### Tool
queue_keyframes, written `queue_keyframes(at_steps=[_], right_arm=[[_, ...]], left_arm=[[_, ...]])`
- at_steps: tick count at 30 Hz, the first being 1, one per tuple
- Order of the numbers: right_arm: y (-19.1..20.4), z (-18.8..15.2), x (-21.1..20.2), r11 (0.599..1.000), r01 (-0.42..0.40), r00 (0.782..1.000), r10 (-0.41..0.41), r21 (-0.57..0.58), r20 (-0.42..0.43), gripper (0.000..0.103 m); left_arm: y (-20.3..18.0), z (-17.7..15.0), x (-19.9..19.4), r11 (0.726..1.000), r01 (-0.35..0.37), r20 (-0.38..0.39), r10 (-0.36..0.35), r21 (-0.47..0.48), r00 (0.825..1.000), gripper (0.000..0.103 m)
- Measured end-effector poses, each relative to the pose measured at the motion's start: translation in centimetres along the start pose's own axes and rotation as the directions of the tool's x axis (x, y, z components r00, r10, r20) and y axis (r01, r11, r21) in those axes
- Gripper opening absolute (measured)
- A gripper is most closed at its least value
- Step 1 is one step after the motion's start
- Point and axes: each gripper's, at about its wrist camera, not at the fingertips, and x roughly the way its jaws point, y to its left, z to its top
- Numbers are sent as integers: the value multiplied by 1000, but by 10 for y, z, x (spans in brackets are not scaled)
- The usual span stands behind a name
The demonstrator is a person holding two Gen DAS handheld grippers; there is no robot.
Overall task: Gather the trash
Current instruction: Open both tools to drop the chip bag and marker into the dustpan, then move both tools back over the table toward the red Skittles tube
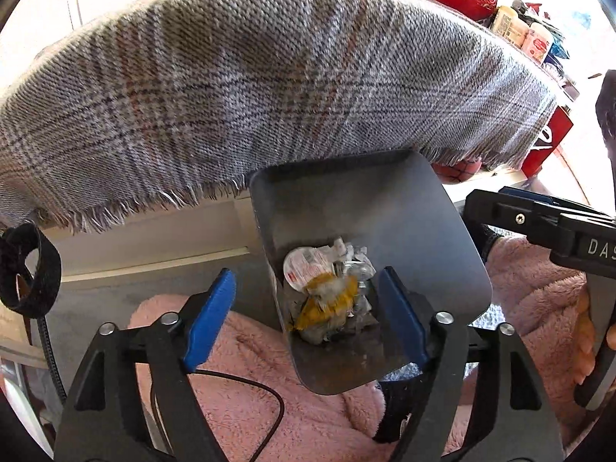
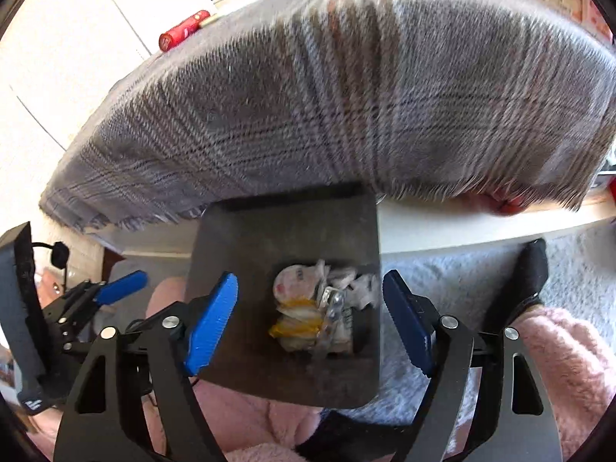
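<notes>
A dark grey bin [image 1: 404,208] stands on the floor under the table edge, with crumpled wrappers and a white lid [image 1: 327,288] at its bottom. It also shows in the right wrist view [image 2: 285,223], with the same trash [image 2: 319,308] inside. My left gripper [image 1: 308,315] is open and empty above the bin's near rim. My right gripper [image 2: 308,319] is open and empty over the bin's mouth. The left gripper also shows at the left of the right wrist view [image 2: 115,288]. The right gripper body shows at the right of the left wrist view [image 1: 539,219].
A grey plaid cloth [image 1: 250,96] hangs over the table edge above the bin, also in the right wrist view [image 2: 346,96]. Red items and bottles [image 1: 519,30] crowd the table's far right. Pink fleece legs [image 1: 269,404] and grey carpet [image 2: 462,269] lie below.
</notes>
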Motion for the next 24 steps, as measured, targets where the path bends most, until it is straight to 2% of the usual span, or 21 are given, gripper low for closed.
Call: queue_keyframes(at_steps=[8,12,16,20,24], right_arm=[[-2,4,-2,1000,-9,1000,9,10,3,92],[1,12,-12,997,-71,997,71,21,3,92],[12,34,-42,992,-125,991,125,-8,57,99],[26,62,-68,993,-107,986,114,-56,126,99],[37,101,-80,992,-98,982,109,-82,155,99]], left_arm=[[2,5,-14,1000,-6,29,6,6,1000,85],[4,10,-24,1000,-21,55,20,14,998,88],[7,22,-39,998,-55,108,52,19,993,92],[18,40,-58,994,-112,176,109,9,978,95],[32,69,-76,989,-149,236,144,4,961,95]])
